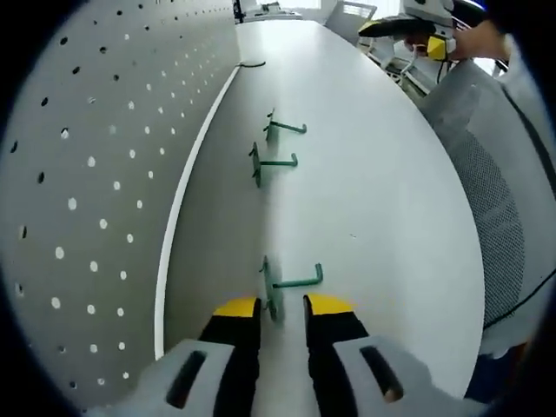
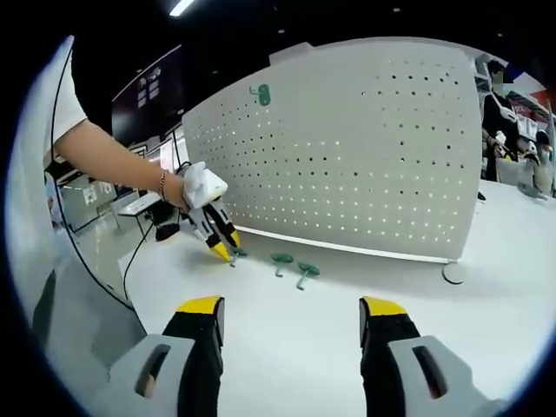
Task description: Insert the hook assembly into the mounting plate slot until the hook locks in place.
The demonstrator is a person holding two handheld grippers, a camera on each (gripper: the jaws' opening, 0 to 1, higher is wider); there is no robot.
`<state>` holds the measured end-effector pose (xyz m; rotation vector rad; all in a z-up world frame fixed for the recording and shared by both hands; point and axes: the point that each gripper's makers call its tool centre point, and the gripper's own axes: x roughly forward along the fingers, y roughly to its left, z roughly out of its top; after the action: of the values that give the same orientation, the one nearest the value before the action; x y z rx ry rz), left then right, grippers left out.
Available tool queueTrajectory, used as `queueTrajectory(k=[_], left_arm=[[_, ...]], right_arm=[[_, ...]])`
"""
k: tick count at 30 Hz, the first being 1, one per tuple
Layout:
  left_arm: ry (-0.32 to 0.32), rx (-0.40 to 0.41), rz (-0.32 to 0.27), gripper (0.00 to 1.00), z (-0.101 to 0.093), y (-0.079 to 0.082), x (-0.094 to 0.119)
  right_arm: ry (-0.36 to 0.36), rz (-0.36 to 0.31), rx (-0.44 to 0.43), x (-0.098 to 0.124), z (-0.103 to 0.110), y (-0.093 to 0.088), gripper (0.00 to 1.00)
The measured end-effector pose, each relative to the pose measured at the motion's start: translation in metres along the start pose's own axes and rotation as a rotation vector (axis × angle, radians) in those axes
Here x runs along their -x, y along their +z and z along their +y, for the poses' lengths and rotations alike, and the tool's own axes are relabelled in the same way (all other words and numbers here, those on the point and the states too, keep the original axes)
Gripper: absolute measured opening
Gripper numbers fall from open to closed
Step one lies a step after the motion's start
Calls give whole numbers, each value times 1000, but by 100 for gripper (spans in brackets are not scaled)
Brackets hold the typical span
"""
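While the left gripper [image 1: 282, 306] fingers straddle, unclenched, the nearest green wire hook [image 1: 287, 284] on the white surface [image 1: 382, 200] and the right gripper [image 2: 291, 314] hangs released, closing off-centre could topple it away from the perforated white pegboard [image 1: 104, 174].

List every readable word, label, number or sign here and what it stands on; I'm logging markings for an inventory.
No text can be read in either view.
Pegboard: only holes, plus one green hook near its top, no lettering.
Dark wall panel behind the pegboard: a few pale marks, too small and blurred to read.
Green hooks on the table: no markings visible.
Gripper jaws, yellow-tipped: no labels visible.
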<state>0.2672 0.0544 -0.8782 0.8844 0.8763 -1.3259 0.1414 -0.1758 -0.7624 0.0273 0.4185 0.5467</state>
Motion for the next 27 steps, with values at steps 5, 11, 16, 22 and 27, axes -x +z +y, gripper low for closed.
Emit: queueTrajectory(k=[5,11,16,22,27], left_arm=[[16,27,-1,18,2,0,0],[55,54,3,9,8,0,-1],[90,18,26,4,12,-1,-1],[97,14,25,4,13,-1,-1],[112,-21,33,3,12,-1,-2]], right_arm=[[-1,-3,-2,0,0,1,61],[-2,-4,-2,0,-1,0,60],[-3,-5,-2,0,-1,1,60],[-4,-7,-5,0,-1,2,60],[-9,-8,-4,0,-2,2,60]])
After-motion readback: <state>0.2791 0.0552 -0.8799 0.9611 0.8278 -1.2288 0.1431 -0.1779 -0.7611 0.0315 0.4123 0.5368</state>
